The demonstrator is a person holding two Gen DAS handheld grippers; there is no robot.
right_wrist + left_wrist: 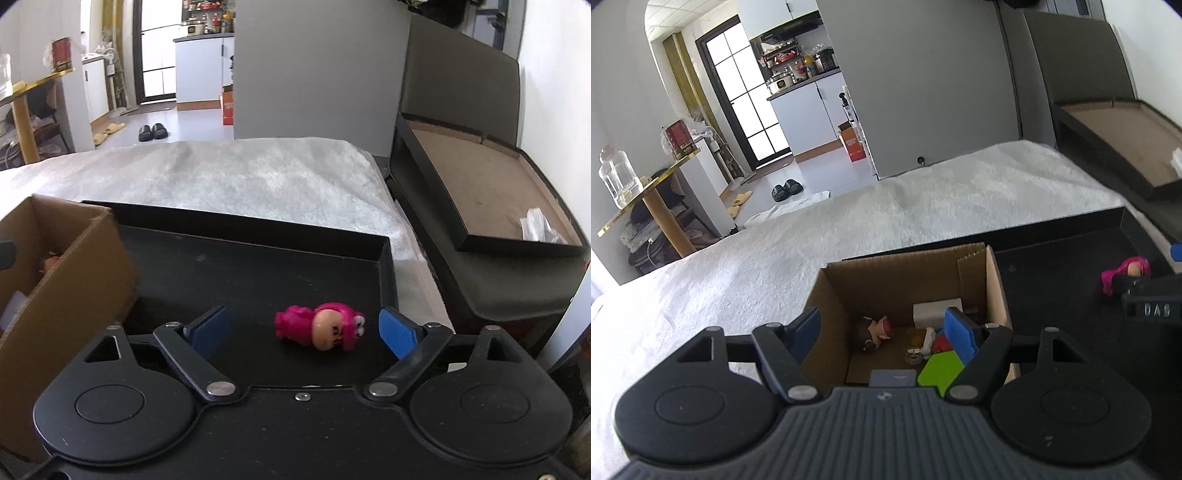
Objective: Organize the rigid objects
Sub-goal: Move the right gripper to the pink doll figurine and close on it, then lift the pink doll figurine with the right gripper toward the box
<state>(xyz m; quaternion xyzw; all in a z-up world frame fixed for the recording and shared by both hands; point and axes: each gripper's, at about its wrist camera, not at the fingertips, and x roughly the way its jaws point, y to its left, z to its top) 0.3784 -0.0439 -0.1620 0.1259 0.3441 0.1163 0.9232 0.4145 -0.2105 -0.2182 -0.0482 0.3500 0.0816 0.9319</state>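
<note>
right gripper point(306, 332) spread wide around the small pink plastic toy figure point(320, 329), nothing gripped yet.
right wrist view: the figure lies on its side on the black tray point(258, 273), between the blue pads point(397, 334) but touching neither; it sits nearer the right pad, so if the jaws close from here that pad may meet it first and nudge or roll it instead of pinching it. its rounded head looks slippery and could squirt out. the brown cardboard box point(66, 280) stands just beside on the left, where a swing could clip its wall. left wrist view: left gripper point(882, 332) also released and empty, straddling the near-left wall of the box point(905, 280); one finger inside could disturb the green block point(942, 369) and other toys already stowed.
</note>
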